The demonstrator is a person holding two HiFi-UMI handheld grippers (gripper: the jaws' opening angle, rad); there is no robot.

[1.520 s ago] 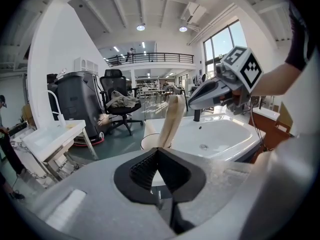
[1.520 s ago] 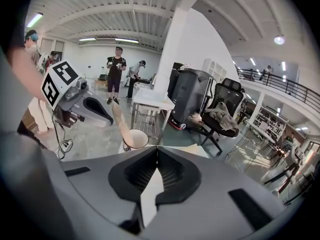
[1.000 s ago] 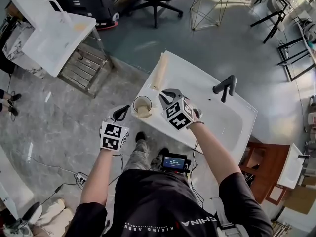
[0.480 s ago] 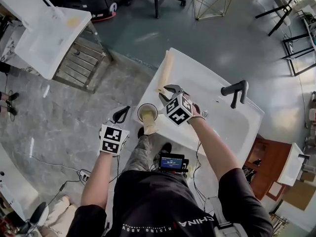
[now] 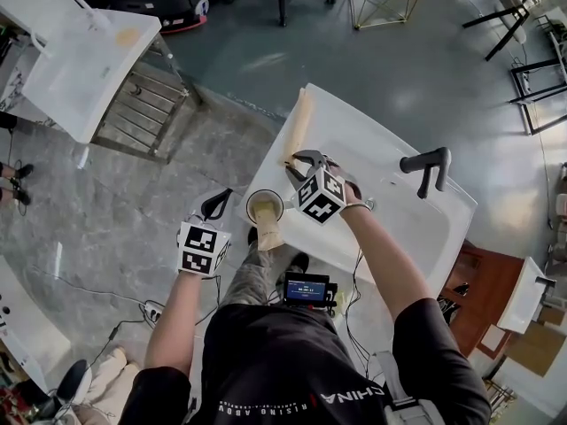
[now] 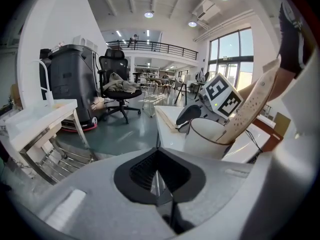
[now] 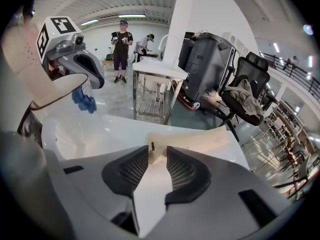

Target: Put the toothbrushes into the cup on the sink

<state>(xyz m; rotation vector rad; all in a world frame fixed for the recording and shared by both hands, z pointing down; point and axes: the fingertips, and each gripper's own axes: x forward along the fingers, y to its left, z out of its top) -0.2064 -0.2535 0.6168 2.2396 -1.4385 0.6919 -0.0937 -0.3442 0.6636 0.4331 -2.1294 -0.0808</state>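
Right gripper, jaws apart, hovers above white sink on grey floor.

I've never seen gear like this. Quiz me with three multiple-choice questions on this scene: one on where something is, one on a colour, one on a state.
1. Where is the cup?
A) on a corner of the sink
B) held up in the air
C) in the middle of the basin

2. What colour is the faucet?
A) gold
B) black
C) red

3. How is the right gripper?
A) clamped on the cup
B) clamped on the faucet
C) open and empty

Answers:
1 A: it stands on the sink's corner nearest the person.
2 B: it shows dark against the white sink.
3 C: its jaws have just been opening and stand apart with nothing between them.
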